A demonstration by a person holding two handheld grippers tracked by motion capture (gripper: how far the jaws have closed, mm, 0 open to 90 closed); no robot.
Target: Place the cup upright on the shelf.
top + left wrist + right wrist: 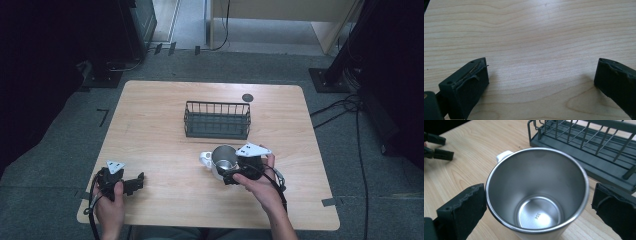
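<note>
A steel mug [223,158] with a white outside and white handle stands upright on the wooden table [160,110], just in front of a dark wire basket [217,131]. My right gripper [229,171] is open with one jaw on each side of the mug. In the right gripper view the mug [537,192] is empty; the left pad [464,207] sits at its rim, and the right pad [614,207] stands slightly off it. My left gripper [136,183] rests near the table's front left, open [541,77] over bare wood.
The empty wire basket [584,152] lies right behind the mug. A small dark round disc [247,97] sits near the table's far edge. Cables run over the grey floor at the right. The left gripper [437,147] shows far off in the right gripper view.
</note>
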